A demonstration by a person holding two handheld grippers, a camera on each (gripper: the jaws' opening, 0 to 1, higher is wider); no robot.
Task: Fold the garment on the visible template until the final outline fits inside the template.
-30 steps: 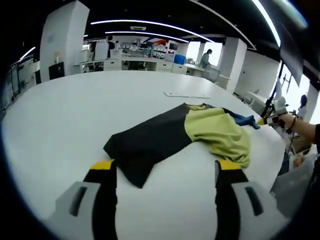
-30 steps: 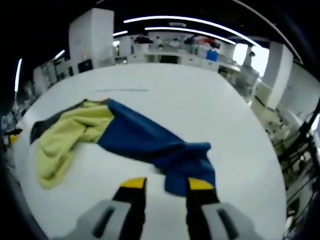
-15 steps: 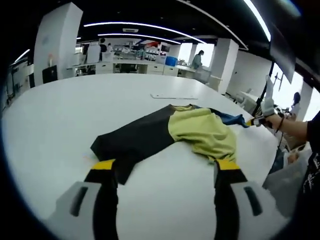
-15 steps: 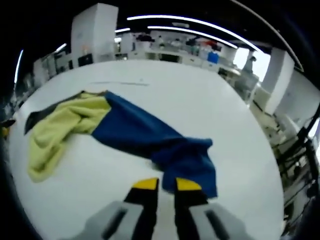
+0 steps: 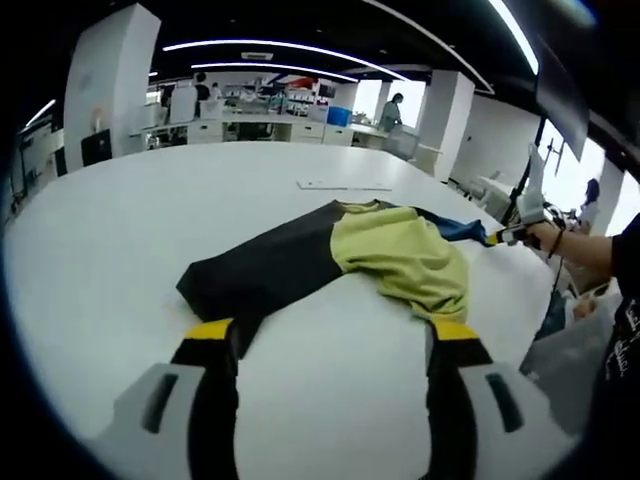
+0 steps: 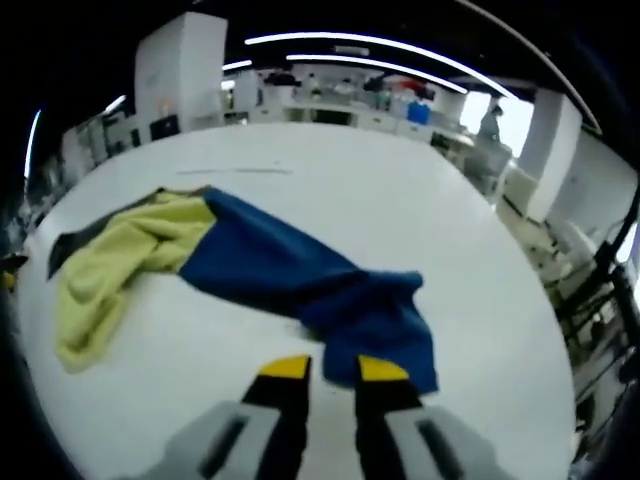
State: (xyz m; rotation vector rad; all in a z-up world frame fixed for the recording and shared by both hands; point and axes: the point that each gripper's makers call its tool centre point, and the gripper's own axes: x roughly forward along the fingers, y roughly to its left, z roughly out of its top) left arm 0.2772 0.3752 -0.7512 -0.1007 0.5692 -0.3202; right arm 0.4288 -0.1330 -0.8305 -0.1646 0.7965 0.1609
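Note:
The garment lies crumpled on the white table. In the left gripper view it shows a black sleeve, a yellow-green middle and a blue part. My left gripper is open wide, just short of the black sleeve's end. In the right gripper view the blue sleeve runs toward my right gripper. Its jaws stand a narrow gap apart at the sleeve's hem. Whether cloth is pinched between them is unclear. The yellow-green part lies to the left. The right gripper also appears at the blue end, held by a hand.
A thin flat sheet lies on the table beyond the garment, also seen as the sheet. The table's rounded edge is near on the right. Desks and people stand far behind.
The right jaws narrowed from a wider gap to a small one at the blue hem. The left gripper drew closer to the black sleeve, still open.

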